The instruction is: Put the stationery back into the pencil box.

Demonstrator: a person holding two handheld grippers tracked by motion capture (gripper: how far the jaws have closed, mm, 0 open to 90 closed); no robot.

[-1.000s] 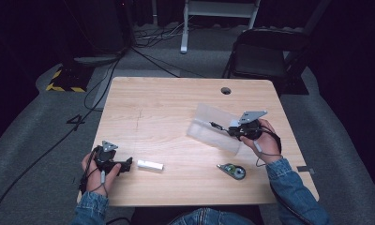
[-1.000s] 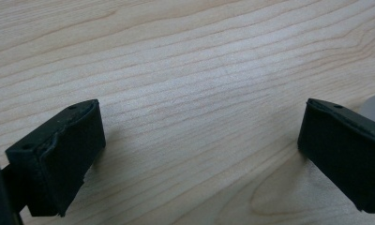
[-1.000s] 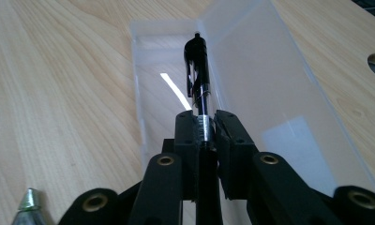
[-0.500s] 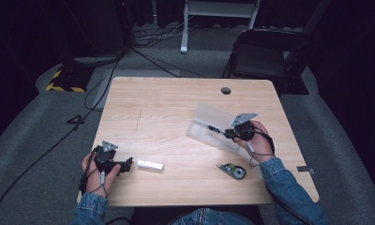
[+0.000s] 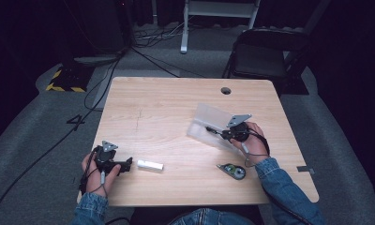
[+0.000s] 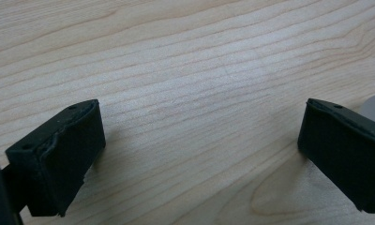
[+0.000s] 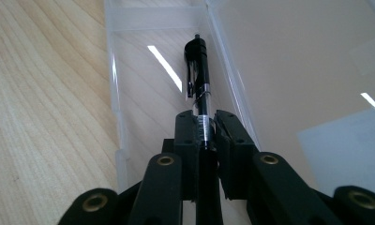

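Note:
A black pen (image 7: 198,75) is clamped in my right gripper (image 7: 204,123), which is shut on its barrel; the pen's clip end reaches over the tray of a clear plastic case (image 7: 143,70). From above, that right gripper (image 5: 219,132) sits over the open clear case (image 5: 209,119) at the table's right. My left gripper (image 5: 127,164) rests near the front left edge, pointing at a small white eraser (image 5: 150,165). Its jaws stand wide open over bare wood, one black pad (image 6: 59,159) at each side.
A correction tape dispenser (image 5: 234,170) lies by the front edge, right of centre. The wooden table (image 5: 167,103) has a cable hole (image 5: 226,90) at the back right. A black chair (image 5: 265,56) stands behind the table.
My right gripper has moved left and toward the person with the pen, lower over the clear case. The left gripper has stayed in place.

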